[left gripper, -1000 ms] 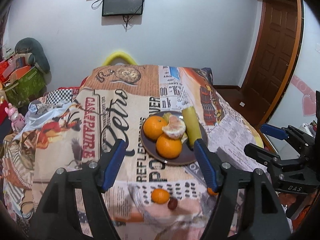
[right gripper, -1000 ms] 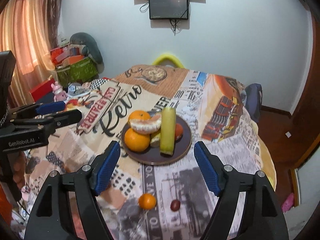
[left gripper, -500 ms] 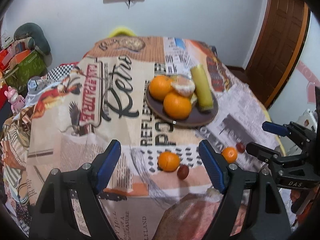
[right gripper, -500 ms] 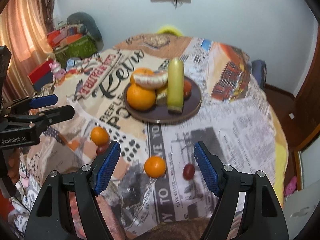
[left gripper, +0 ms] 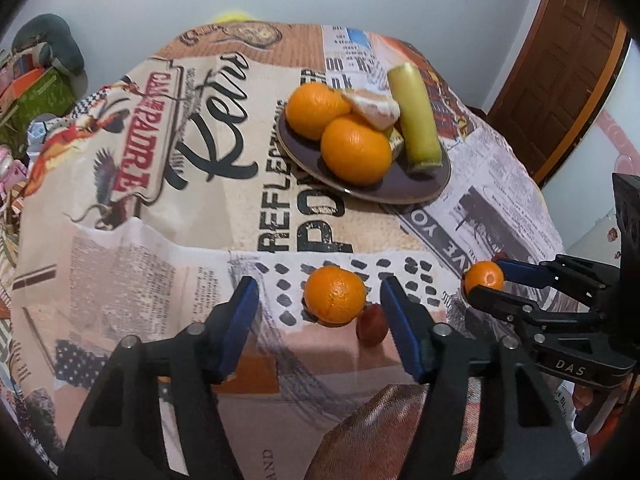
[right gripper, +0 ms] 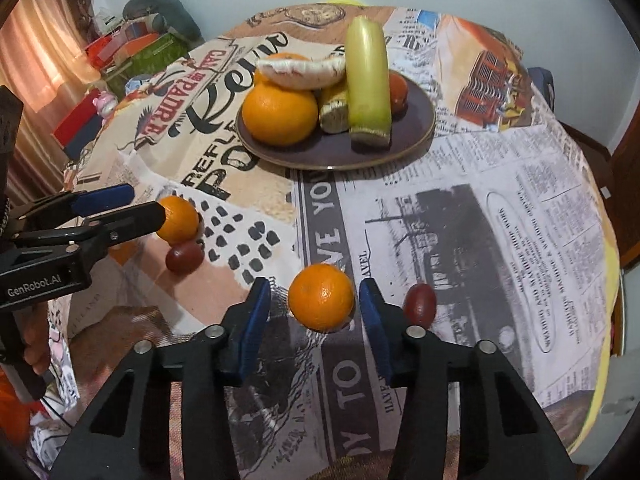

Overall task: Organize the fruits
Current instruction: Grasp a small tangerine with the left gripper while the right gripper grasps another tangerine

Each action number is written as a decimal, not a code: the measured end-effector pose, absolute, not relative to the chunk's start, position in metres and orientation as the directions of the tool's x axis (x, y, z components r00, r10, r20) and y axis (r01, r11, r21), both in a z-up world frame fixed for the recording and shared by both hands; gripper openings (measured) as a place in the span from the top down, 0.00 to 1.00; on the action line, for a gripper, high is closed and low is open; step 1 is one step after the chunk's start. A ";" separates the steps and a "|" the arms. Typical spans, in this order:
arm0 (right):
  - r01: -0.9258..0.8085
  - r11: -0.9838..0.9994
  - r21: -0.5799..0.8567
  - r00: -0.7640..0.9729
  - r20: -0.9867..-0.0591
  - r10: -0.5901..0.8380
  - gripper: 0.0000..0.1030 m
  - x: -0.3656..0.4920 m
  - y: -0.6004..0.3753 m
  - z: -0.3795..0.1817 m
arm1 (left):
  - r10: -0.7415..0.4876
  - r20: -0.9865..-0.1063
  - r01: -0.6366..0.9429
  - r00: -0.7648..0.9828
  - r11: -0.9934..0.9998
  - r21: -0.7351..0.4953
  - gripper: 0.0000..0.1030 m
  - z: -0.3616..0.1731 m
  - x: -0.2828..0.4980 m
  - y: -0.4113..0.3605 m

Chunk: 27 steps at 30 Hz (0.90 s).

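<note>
A dark plate [left gripper: 416, 194] [right gripper: 416, 142] on the table holds two big oranges, a peeled piece and a green-yellow stalk [right gripper: 366, 80]. My left gripper [left gripper: 320, 304] is open with a small orange [left gripper: 335, 295] between its fingers; a red grape [left gripper: 371, 330] lies beside it. My right gripper [right gripper: 316, 308] is open around another small orange [right gripper: 321, 296], with a second red grape [right gripper: 419, 305] to its right. Neither orange is squeezed. Each gripper shows in the other's view, the left [right gripper: 132, 208] and the right [left gripper: 488, 280].
A printed newspaper-style cloth [left gripper: 160, 208] covers the round table. Boxes and soft toys [right gripper: 132, 44] are piled at the left by a curtain. A wooden door [left gripper: 560, 60] stands at the right. The table's front edge is just below both grippers.
Both grippers have come down and forward to the table's near edge. Each small orange, earlier ahead of the fingers, now sits between them. The jaws have narrowed somewhat.
</note>
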State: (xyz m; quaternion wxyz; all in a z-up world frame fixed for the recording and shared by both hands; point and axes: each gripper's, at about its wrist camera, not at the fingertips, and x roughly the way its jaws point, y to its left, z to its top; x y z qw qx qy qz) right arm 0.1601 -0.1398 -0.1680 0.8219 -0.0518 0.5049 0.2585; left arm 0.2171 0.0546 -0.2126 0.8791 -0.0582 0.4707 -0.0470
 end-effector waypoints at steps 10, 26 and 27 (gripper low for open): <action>-0.470 0.860 0.196 0.362 -0.846 0.391 0.69 0.162 -0.149 -0.170 | -0.158 -0.839 0.049 0.521 0.987 -0.155 0.57 -0.232 0.230 0.046; -0.461 0.870 0.176 0.442 -0.804 0.397 0.70 0.179 -0.156 -0.147 | -0.166 -0.787 0.055 0.595 0.985 -0.166 0.65 -0.196 0.237 0.039; -0.458 0.872 0.174 0.451 -0.800 0.396 0.70 0.180 -0.157 -0.145 | -0.165 -0.782 0.058 0.601 0.985 -0.164 0.65 -0.193 0.238 0.038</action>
